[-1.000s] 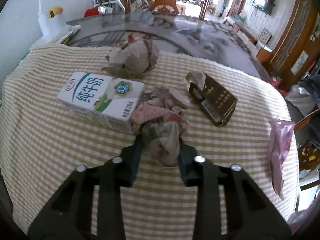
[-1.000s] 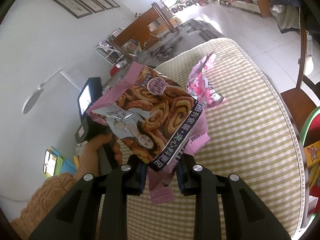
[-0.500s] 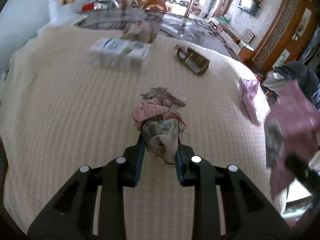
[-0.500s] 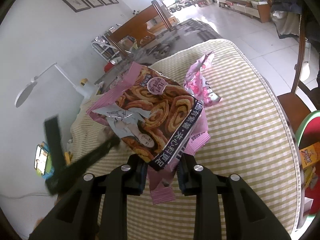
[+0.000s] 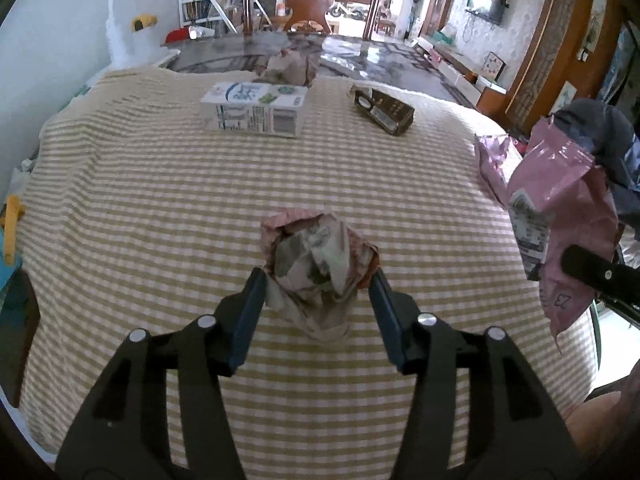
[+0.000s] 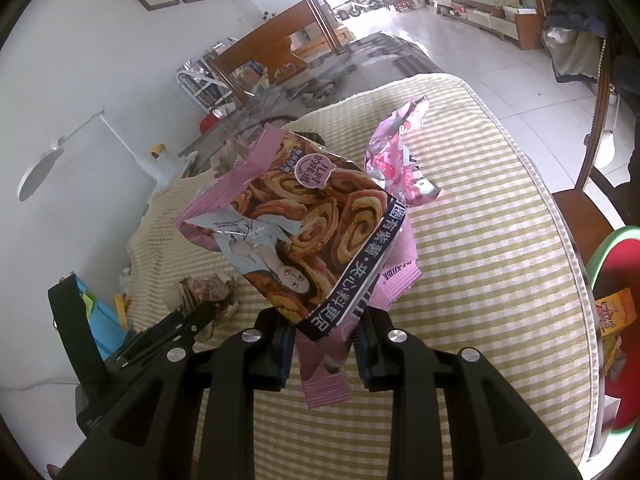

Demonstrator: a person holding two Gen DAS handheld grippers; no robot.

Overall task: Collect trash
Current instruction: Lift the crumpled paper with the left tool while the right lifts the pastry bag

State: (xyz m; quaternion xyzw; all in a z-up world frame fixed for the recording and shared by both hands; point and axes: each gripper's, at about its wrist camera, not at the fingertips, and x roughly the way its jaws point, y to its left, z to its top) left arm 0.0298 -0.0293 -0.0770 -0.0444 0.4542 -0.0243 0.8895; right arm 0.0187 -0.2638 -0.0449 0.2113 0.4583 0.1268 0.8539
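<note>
The left gripper (image 5: 316, 280) has its jaws opening, and the paper wad (image 5: 316, 264) sits between them on the striped cloth (image 5: 160, 208). The blue pads stand just off the wad's sides, with a sliver of gap on each, so the wad looks released, not held. It lies straight ahead of this tool, its longer side running away from the fingers toward the milk carton (image 5: 254, 110).

Beyond the wad, well apart from it, the milk carton lies flat with its long side crosswise. The brown box (image 5: 382, 110) lies to the carton's right, and a second crumpled wad (image 5: 288, 66) is just behind the carton at the cloth's far edge.

The right gripper (image 6: 326, 344) is clamped on the lower corner of the snack bag (image 6: 304, 216), which stands up from the jaws over the cloth. A pink wrapper (image 6: 400, 164) lies on the cloth just behind the bag.

Judging by this layout, the wad and the bag are being gathered on the near side of the cloth. The left hand is the nearer one for the carton and the box, since the right is occupied.
</note>
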